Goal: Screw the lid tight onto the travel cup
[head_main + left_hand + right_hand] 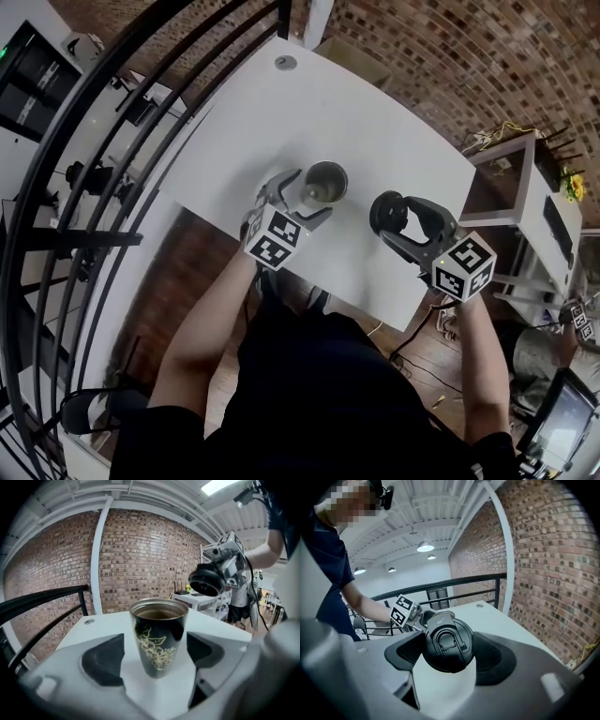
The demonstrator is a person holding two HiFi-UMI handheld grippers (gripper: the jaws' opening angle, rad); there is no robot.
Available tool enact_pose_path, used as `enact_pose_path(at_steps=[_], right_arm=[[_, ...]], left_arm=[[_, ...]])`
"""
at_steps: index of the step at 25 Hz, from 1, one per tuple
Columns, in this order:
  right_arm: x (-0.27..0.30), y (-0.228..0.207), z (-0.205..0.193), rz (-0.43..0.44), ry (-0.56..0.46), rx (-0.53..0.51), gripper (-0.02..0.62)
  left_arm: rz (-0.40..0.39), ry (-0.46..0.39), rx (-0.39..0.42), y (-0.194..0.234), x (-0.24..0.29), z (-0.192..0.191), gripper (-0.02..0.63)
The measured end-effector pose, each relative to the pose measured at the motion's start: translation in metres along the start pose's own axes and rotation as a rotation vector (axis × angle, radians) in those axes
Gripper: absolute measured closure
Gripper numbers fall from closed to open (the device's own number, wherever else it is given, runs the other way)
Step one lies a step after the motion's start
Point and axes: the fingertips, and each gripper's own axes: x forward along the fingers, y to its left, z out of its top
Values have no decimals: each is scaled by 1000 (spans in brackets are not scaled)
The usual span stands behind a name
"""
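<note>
White table (394, 131), cup (325, 180) half-hidden (left gripper (300, 199)), lid (387, 213) aloft

No legible text, brand, number or sign found in any view.

- Left marker cube (275, 239): black-and-white square code patterns only; not readable as characters.
- Right marker cube (463, 265): same kind of pattern; not readable as characters.
- Travel cup (159, 641): gold floral ornament on the dark wall; any lettering within it cannot be made out.
- Lid (447, 643): plain black moulded top; any marking too faint to read.
- Screen (30, 77) at the head view's upper left edge: content too small to read.
</note>
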Motion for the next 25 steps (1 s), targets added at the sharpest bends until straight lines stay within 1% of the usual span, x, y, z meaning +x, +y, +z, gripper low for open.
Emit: enact_pose_path(at_steps=[3,6,8,12,14,18,20,23,25], right_arm=[[9,5,34,48,49,-115,256],[26,6,51,102,122,-212,256],[42,7,59,137,164,-252,256],[71,12,64,184,229,-289,256],[76,18,64,201,247,-298,256],[65,46,58,234,259,-304,256],[58,58,51,248,276,-319,256],[46,63,32,251,326,-322,256],[40,60,17,244,365,-324,256]], left_arm=[[-28,-9,15,-2,11,2,189],[-51,-19,76,-6,22,6,189],[-57,-20,113,-7,26,7,195],[-49,-27,114,-9,29,9,206],[-39,-27,130,-18,25,10,207],[-71,-48,157,-54,7,17,207],[-88,-74,163,-70,-1,23,209],[-122,-113,143,-92,-3,28,209],[-138,-120,131,-100,1,24,209]])
